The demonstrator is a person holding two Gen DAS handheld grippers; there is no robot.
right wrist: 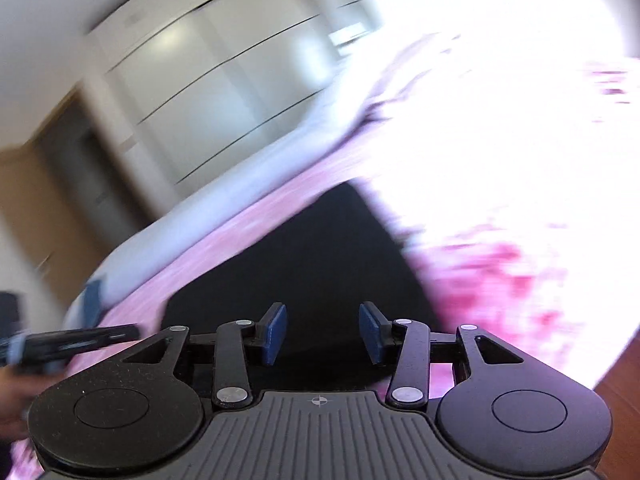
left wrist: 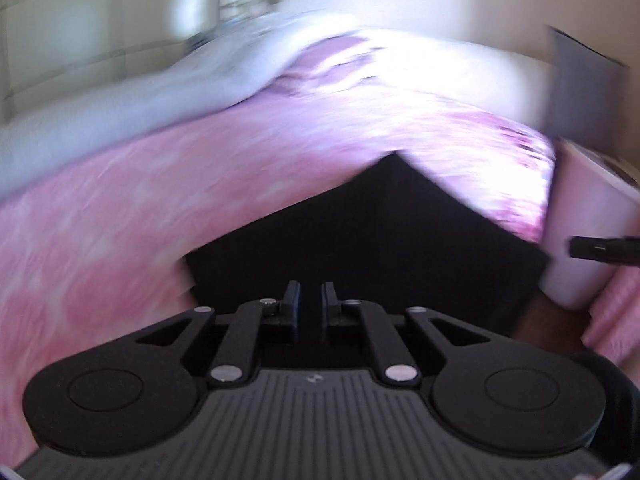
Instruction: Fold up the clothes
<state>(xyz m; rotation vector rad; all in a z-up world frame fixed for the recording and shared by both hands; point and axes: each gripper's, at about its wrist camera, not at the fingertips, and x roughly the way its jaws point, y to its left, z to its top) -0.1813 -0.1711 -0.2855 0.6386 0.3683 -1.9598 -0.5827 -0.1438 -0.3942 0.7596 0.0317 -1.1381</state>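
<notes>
Black flat fabric garment (left wrist: 372,232) spread on pink patterned bedspread (left wrist: 120,200), near its front edge. Left gripper (left wrist: 311,300) clenched, nothing visibly pinched; right gripper (right wrist: 323,334) released, hovering over garment.

A bed with a pink patterned cover (left wrist: 120,216) carried a black garment (left wrist: 376,232) lying flat just ahead of the left claw's tips. A white, greyish blanket (left wrist: 132,96) lay bunched further off, up and left of the claw, along the bed's far side.
</notes>
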